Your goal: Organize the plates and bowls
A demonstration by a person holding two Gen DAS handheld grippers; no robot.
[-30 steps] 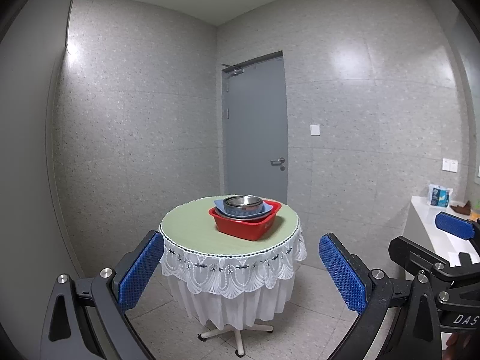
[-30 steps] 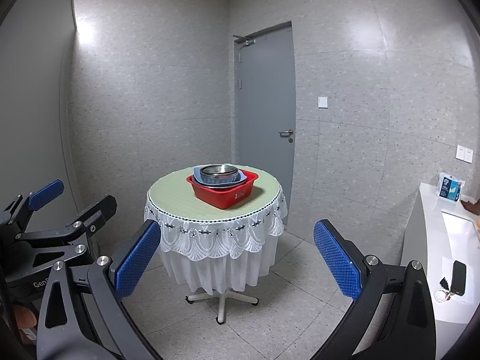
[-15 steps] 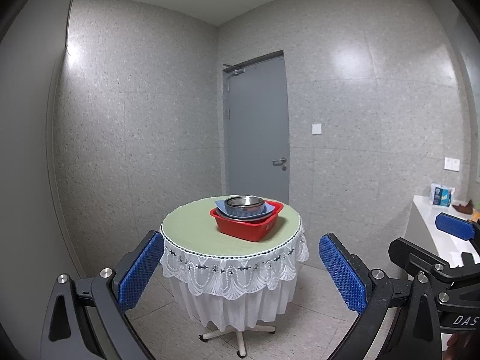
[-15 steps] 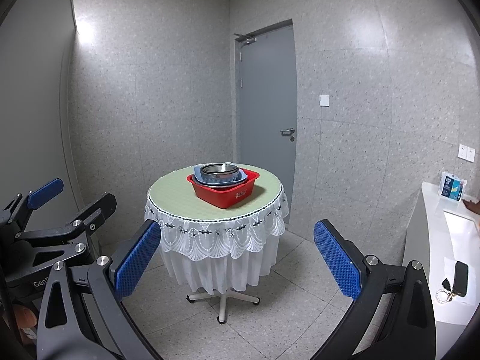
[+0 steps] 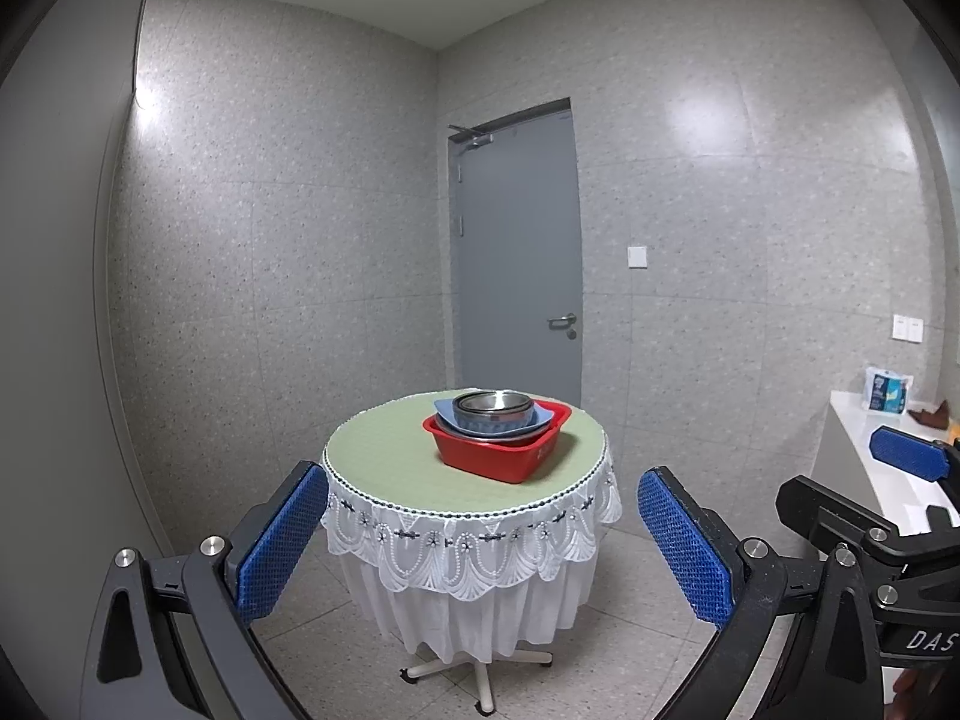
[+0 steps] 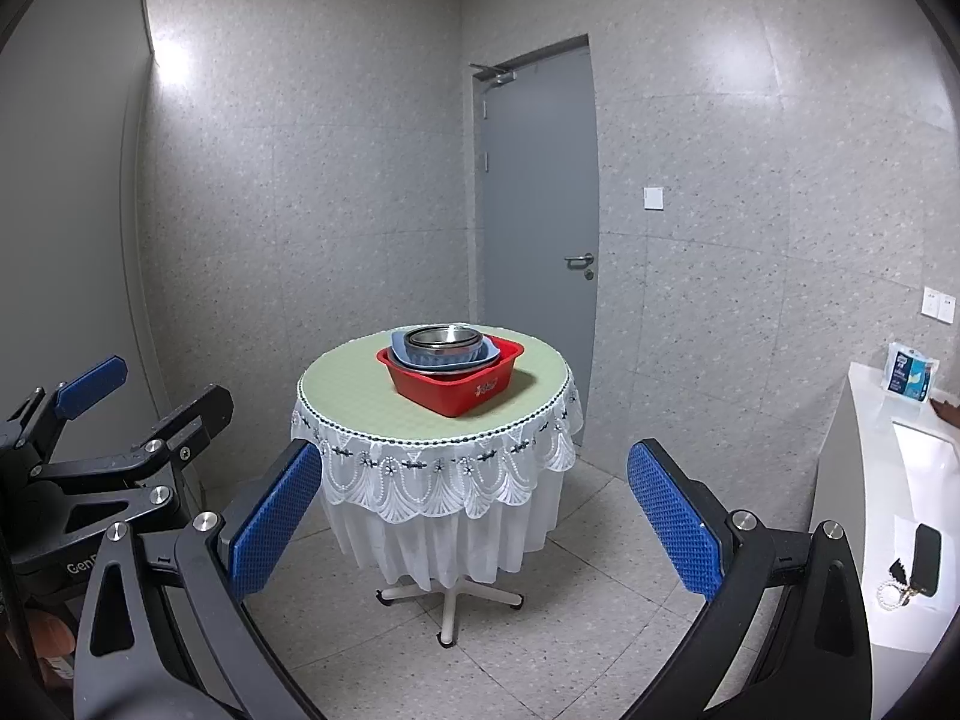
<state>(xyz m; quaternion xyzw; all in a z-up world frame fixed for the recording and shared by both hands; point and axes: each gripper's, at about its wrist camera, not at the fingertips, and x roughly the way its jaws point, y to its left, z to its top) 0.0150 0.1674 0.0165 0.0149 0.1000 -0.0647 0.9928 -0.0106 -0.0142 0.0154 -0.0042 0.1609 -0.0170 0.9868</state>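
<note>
Both claws had crept closer to the bench; left claw and right claw gaped empty. Steel bowls, probably light and slick, nested on a blue plate inside the red tub; rims looked best for gripping.

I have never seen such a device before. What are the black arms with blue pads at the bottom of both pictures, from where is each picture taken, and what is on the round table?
There is no robot here. A person carries two hand-held claws, one in each hand, and each claw has a wide-angle camera looking forward between its two fingers. The blue pads are the grip surfaces of those fingers.

One picture comes from the left claw, the other from the right claw. Each claw also shows at the edge of the other's view. Both are open and hold nothing.

Ahead stands a round table with a green top and a white lace cloth. On it sits a red basin. Inside the basin lies a blue dish, and stacked metal bowls rest in that dish.
</note>
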